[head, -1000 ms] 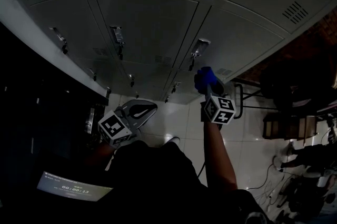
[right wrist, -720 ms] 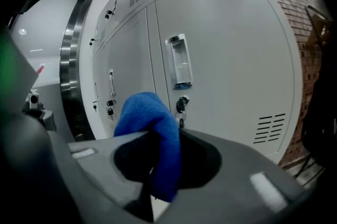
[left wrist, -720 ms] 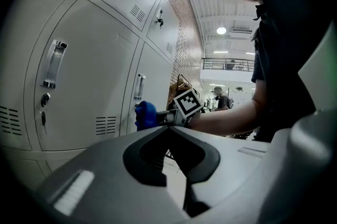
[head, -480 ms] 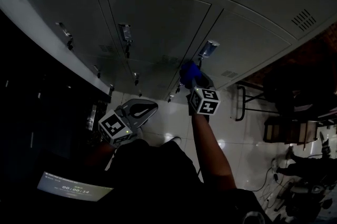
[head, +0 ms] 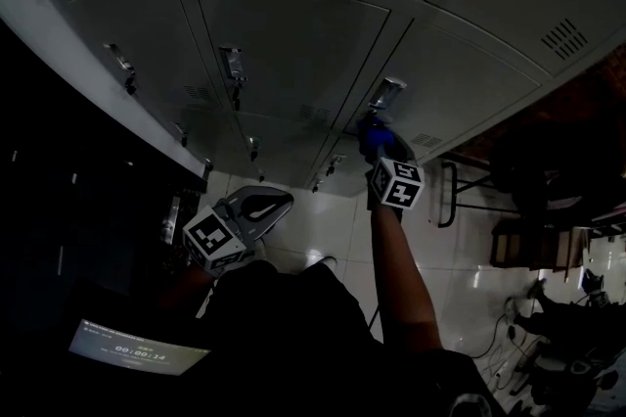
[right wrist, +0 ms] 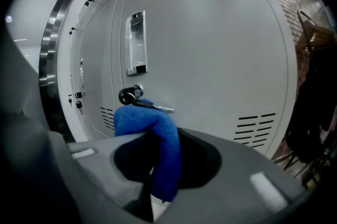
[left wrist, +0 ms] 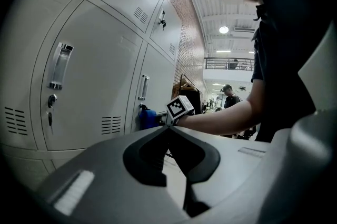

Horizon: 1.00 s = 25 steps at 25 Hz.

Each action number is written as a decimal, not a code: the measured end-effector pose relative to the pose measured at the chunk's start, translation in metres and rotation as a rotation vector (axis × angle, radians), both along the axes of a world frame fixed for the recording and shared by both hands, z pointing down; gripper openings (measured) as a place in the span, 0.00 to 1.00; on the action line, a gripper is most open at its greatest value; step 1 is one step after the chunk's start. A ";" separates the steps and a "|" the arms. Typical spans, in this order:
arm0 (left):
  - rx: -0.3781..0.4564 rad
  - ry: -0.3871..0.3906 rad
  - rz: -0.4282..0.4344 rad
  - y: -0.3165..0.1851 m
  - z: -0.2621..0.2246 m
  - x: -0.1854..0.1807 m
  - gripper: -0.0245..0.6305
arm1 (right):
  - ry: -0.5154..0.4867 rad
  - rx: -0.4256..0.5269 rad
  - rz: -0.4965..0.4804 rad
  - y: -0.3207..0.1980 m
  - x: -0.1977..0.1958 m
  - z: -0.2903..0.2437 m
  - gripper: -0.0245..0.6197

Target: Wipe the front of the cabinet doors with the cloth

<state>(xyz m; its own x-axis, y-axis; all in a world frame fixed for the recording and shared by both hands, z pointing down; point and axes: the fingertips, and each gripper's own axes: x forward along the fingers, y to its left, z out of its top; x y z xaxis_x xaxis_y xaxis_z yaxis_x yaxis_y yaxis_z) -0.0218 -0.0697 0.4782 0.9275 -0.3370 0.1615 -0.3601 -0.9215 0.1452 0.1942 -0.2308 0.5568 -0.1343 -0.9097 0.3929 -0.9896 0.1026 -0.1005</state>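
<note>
A bank of grey locker doors [head: 284, 33] fills the head view. My right gripper [head: 380, 149] is shut on a blue cloth [right wrist: 152, 133], which is pressed against a door [right wrist: 210, 60] just under its keyed lock [right wrist: 129, 94] and recessed handle [right wrist: 136, 41]. The blue cloth [head: 373, 136] sits below the handle [head: 387, 93] of the right-hand door. My left gripper [head: 262, 207] hangs low and away from the doors, its jaws shut with nothing between them. From the left gripper view the blue cloth [left wrist: 146, 118] touches the far door beside the marker cube [left wrist: 180, 108].
Doors carry handles [head: 232, 63], locks and vent slots [head: 564, 36]. A dark edge [head: 88, 82] borders the lockers on the left. White tiled floor [head: 323, 224] lies below. A black chair frame [head: 455, 185] and cluttered furniture stand at the right. A person [left wrist: 229, 97] stands far off.
My right gripper with the cloth swept left across the door front, then back right and slightly down under the handle. The left gripper has stayed put.
</note>
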 end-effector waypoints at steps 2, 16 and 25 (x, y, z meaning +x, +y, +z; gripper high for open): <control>0.000 -0.009 0.006 0.000 0.003 0.003 0.03 | -0.001 -0.006 0.022 0.003 0.015 0.003 0.15; 0.000 -0.027 0.042 0.006 0.006 0.031 0.03 | 0.016 -0.039 0.223 0.031 0.152 0.018 0.15; 0.003 -0.029 0.047 0.007 0.004 0.039 0.03 | 0.009 -0.041 0.317 0.046 0.206 0.021 0.15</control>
<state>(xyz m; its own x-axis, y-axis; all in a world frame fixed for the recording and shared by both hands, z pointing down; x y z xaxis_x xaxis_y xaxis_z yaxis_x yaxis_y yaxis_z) 0.0168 -0.0631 0.4822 0.9374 -0.2932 0.1877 -0.3200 -0.9381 0.1329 0.4003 -0.1846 0.5782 0.1568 -0.8889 0.4304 -0.9726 -0.2148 -0.0893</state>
